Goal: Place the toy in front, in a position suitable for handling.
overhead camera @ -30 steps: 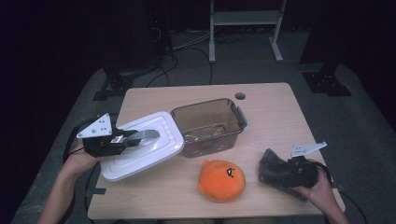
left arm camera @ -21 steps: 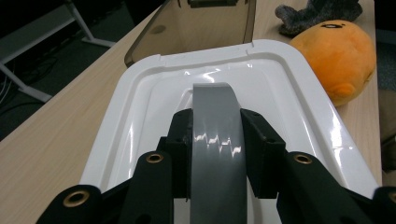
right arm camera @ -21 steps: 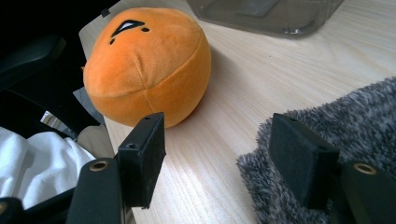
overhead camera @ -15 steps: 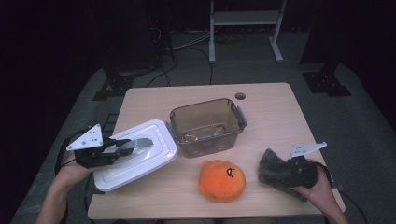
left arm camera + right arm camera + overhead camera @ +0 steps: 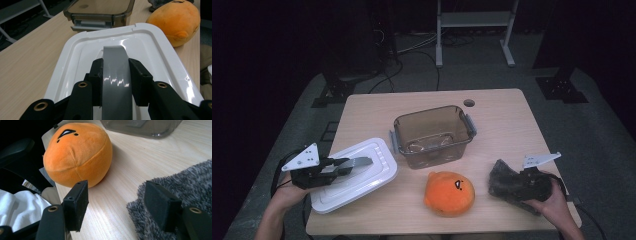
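Tongs first: your left tongs (image 5: 116, 75) are clenched on the grey handle (image 5: 115, 67) of the white lid (image 5: 354, 172), and your right tongs (image 5: 117, 205) stand released at the edge of the grey cloth (image 5: 507, 181), gripping nothing. On the tabletop (image 5: 507, 120) the lid lies flat at the left, just beside the brown box (image 5: 434, 135), which is open and looks empty. The orange plush (image 5: 450, 193) sits in front of the box, not yet packed. I judge the lid is off; filling and closing remain.
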`<state>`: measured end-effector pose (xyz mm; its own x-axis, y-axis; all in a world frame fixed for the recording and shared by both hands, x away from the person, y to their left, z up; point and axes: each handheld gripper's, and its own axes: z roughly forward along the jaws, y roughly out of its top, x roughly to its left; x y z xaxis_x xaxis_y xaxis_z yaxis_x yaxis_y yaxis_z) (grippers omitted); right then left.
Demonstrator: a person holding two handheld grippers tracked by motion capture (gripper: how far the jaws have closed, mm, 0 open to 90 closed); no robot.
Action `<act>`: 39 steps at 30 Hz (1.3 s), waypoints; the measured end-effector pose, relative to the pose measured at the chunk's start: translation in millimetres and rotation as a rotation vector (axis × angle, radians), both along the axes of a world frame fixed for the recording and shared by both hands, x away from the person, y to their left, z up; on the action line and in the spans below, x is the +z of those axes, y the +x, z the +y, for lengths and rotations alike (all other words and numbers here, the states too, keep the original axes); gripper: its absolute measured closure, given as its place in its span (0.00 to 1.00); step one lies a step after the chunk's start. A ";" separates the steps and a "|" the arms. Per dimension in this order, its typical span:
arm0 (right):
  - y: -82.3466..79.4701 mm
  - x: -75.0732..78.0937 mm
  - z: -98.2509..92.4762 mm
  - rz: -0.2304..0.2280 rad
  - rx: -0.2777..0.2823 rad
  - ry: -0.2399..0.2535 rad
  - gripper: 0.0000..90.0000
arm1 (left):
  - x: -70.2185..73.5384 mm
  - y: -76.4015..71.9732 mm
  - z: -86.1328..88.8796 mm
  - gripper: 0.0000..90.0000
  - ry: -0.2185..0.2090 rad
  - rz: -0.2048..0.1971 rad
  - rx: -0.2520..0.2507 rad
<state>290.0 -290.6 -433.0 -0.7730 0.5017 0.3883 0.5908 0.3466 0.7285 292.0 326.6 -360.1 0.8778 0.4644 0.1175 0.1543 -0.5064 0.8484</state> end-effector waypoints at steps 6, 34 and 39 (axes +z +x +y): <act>0.1 -0.5 0.4 -0.002 0.003 -0.001 0.39 | -11.4 2.2 3.1 0.74 -0.010 0.016 0.007; -1.0 -0.4 -0.4 -0.003 0.007 0.002 0.39 | -72.1 25.3 -21.5 0.74 0.046 0.131 -0.006; -0.9 -0.5 -0.2 -0.003 0.009 0.002 0.39 | -78.4 26.8 -21.8 0.74 0.052 0.143 -0.001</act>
